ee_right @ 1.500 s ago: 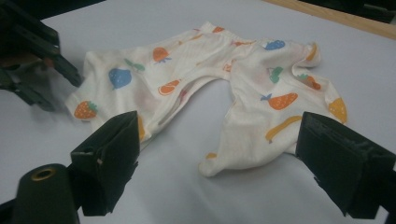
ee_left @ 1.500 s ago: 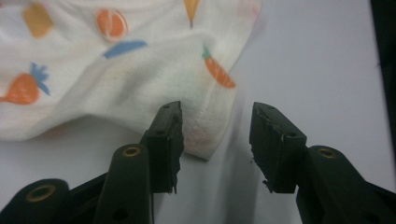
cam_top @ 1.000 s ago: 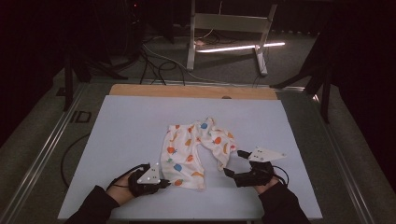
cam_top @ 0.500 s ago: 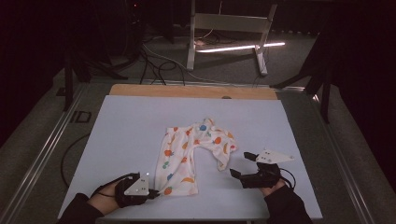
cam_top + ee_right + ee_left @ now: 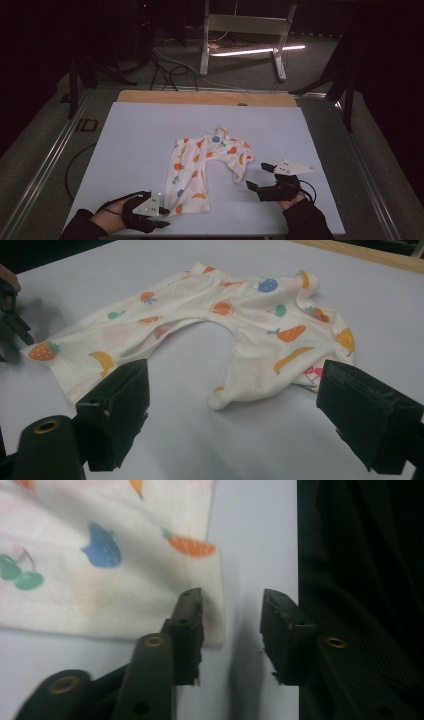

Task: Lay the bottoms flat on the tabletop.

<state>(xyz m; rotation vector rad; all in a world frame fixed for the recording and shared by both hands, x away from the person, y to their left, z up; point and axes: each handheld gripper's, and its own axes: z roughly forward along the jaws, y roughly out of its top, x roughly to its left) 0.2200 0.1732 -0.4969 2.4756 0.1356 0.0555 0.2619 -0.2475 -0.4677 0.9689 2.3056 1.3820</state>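
the fruit-print baby pants (image 5: 202, 167) lie flat near the middle of the white table (image 5: 130, 145), the left gripper (image 5: 162, 217) just opened beside their near cuff, nothing between, the right gripper (image 5: 260, 177) wide, just right of them.

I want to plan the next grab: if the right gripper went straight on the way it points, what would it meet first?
Probably the short leg of the fruit-print baby trousers. The right gripper stands open, and that leg's tip lies on the table just ahead between its jaws, though depth is hard to judge.
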